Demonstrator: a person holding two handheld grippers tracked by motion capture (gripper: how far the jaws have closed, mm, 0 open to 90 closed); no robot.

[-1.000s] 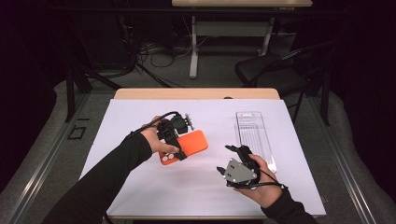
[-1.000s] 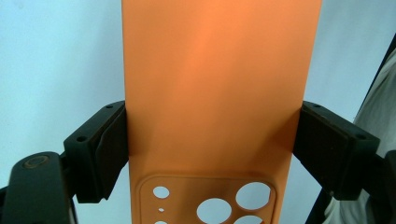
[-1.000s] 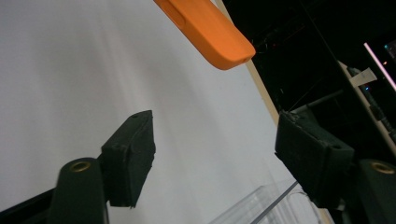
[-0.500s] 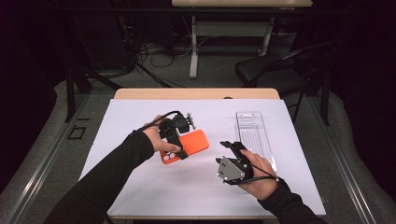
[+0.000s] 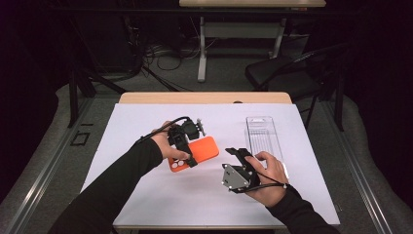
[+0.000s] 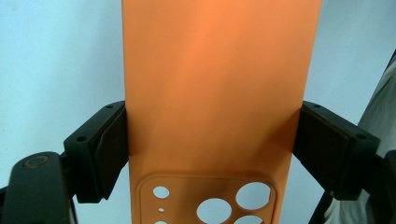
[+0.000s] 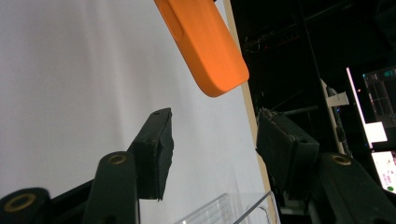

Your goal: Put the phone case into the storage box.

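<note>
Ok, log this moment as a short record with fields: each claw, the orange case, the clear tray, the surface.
left claw: shut on the orange phone case, pads on its two long edges near the camera cut-outs
right claw: open, nothing between the pads; jaws have just been closing; aimed toward the case's free end
orange phone case: held above the sheet, back face toward the left claw's camera
clear plastic tray: lying flat beside the right hand
white sheet: covers the tabletop
</note>
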